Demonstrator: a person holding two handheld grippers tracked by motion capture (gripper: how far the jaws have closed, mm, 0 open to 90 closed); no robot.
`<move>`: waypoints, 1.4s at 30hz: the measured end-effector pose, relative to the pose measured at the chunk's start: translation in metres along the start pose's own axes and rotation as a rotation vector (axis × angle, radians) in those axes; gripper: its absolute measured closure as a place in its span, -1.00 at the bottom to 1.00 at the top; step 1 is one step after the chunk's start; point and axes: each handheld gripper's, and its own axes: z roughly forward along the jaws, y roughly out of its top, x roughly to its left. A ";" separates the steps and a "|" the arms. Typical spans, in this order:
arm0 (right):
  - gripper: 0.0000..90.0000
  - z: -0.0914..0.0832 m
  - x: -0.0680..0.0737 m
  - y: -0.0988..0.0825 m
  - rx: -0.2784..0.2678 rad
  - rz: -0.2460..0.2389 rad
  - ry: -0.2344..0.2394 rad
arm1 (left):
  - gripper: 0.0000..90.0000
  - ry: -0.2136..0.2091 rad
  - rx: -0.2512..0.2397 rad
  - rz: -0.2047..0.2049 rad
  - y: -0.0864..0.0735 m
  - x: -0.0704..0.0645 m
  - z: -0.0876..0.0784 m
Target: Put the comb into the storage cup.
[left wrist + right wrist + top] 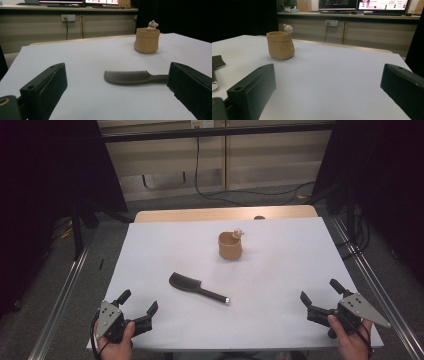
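Observation:
A dark comb [195,288] lies flat near the middle of the white table top [280,270], its handle towards the right; the left gripper view has it [130,77] ahead between the jaws but well beyond them. Behind it stands a tan pot [230,245] with a small bear figure [238,233] on its rim, also seen as the pot [146,40] and the pot [280,45]. My left gripper [138,302] rests at the front left corner, open and empty. At the front right my right gripper [320,292] is open too, nothing between its jaws.
Metal rails [60,295] run along both sides of the table. A wooden strip [225,213] edges the far side, with cables [240,195] on the floor behind. A bench with monitors [384,5] stands against the far wall.

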 end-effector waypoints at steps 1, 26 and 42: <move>-1.00 0.000 0.000 0.000 0.000 0.001 0.000 | -0.93 -0.001 0.006 0.002 0.001 0.000 0.001; -1.00 0.013 -0.001 -0.002 0.015 0.018 0.037 | -0.93 -0.159 0.073 0.021 0.022 -0.015 0.044; -1.00 0.014 -0.004 -0.004 0.020 0.026 0.017 | -0.92 -0.307 0.077 0.042 0.030 -0.055 0.099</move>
